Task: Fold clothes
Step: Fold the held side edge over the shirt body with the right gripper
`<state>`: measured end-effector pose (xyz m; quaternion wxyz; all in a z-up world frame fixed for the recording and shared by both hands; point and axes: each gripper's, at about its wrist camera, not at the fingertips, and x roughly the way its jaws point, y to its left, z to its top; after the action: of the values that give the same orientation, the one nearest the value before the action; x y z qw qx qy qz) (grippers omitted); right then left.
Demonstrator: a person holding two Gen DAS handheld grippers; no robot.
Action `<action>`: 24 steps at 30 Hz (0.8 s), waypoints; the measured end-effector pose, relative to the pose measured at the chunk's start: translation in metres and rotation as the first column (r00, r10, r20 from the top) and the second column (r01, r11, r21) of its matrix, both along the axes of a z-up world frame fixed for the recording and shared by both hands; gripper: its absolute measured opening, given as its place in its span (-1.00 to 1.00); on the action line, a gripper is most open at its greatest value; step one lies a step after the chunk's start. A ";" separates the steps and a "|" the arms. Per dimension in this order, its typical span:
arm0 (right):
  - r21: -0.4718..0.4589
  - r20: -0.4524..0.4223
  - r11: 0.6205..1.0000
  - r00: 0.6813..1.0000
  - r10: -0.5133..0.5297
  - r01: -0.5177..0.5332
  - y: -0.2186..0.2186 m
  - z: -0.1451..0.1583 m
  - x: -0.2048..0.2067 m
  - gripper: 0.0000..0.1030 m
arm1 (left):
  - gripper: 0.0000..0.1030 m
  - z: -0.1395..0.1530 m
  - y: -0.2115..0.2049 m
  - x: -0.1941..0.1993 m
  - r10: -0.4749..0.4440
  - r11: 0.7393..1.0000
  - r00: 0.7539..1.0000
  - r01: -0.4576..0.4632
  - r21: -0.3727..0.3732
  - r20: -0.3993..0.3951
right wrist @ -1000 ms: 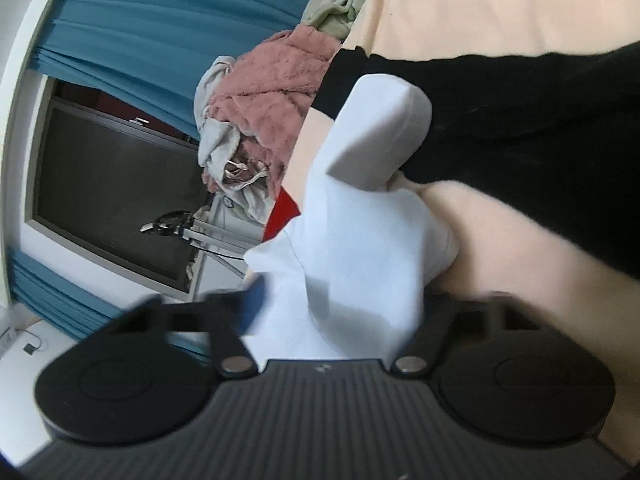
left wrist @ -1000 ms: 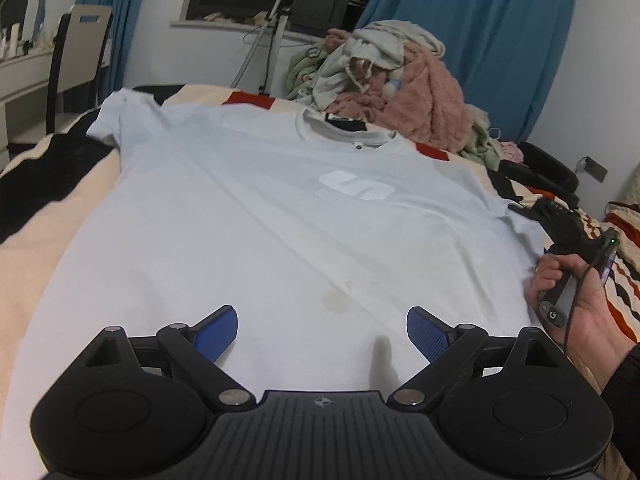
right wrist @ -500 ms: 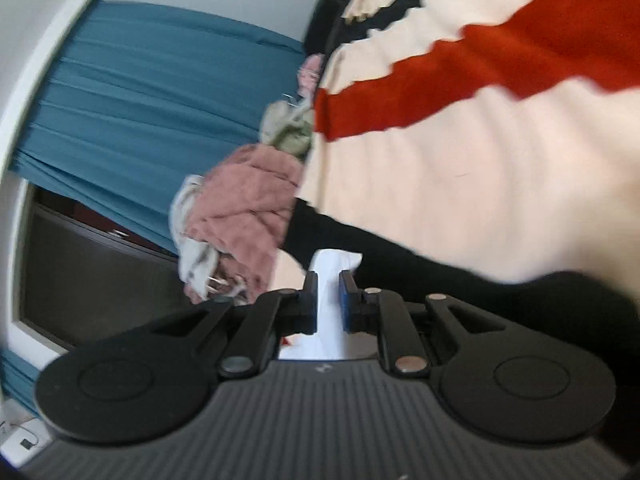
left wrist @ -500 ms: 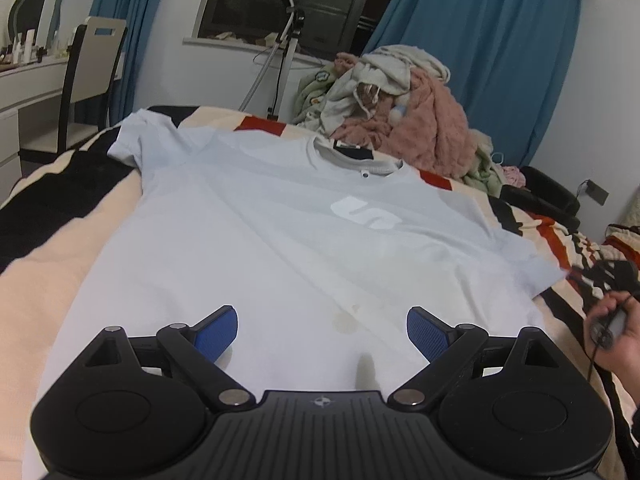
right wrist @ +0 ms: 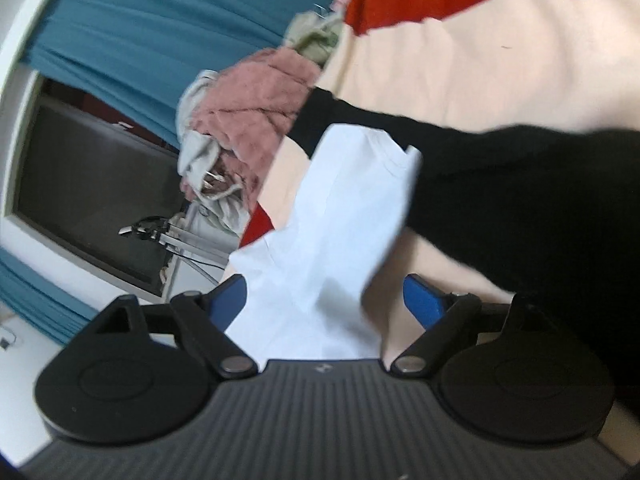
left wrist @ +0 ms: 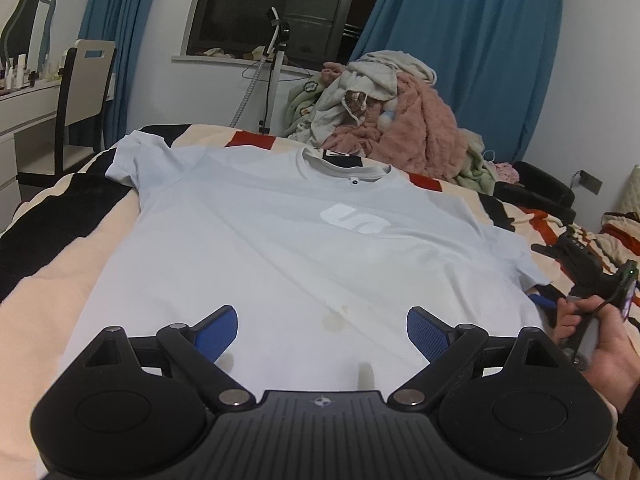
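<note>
A pale blue short-sleeved cotton T-shirt [left wrist: 288, 248] with a white chest logo is seen spread flat, front up, on a bed covered by a cream, black and red striped blanket [left wrist: 48, 264]; its collar lies toward the far end of the bed. The left gripper [left wrist: 320, 330] is held above the shirt's hem with its blue-padded fingers [left wrist: 216, 330] spread wide, nothing between them. The right gripper [right wrist: 326, 300] is likewise spread wide; the shirt's right sleeve [right wrist: 352, 208] is seen lying between its fingers, ungripped, over a black band of the blanket. In the left wrist view the right gripper appears at the sleeve's edge, held by a bare hand [left wrist: 600, 344].

At the far end of the bed a heap of pink fleece, beige and green laundry [left wrist: 384, 120] is piled. Behind it, teal-blue curtains [left wrist: 460, 40] frame a dark window [left wrist: 276, 4], before which a white stand [left wrist: 274, 72] is placed. A white dressing table [left wrist: 24, 104] with a dark-framed chair [left wrist: 84, 92] and a mirror is set against the left wall.
</note>
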<state>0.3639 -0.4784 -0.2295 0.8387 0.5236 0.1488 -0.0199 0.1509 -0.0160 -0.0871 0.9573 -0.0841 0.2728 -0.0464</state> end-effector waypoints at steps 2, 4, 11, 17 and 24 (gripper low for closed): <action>-0.047 0.039 0.999 0.999 -0.002 0.004 0.000 -0.001 0.018 0.64 | 0.81 -0.001 0.002 0.003 0.007 1.000 1.000 -0.007 -0.013 -0.009; -0.111 0.057 0.994 0.998 -0.012 0.019 0.001 0.000 0.038 0.56 | 0.81 -0.003 0.006 0.008 0.016 0.999 1.000 -0.016 -0.032 -0.015; -0.239 0.028 0.968 0.997 -0.070 0.075 -0.011 0.006 0.096 0.26 | 0.81 -0.010 0.015 0.039 0.062 0.996 0.998 -0.063 -0.066 -0.025; -0.415 -0.049 0.908 0.996 -0.077 0.050 -0.006 0.045 0.114 -0.91 | 0.81 -0.015 0.025 0.056 0.090 0.993 0.994 -0.094 -0.068 -0.055; -0.672 0.068 0.732 0.994 -0.086 0.110 0.051 0.163 0.088 -0.93 | 0.81 0.008 0.043 0.038 0.111 0.993 0.992 -0.114 -0.037 -0.064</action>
<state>0.4522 -0.4278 -0.0670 0.9713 0.1915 0.0902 -0.1082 0.1885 0.0270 -0.0790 0.9476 -0.1203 0.2960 0.0047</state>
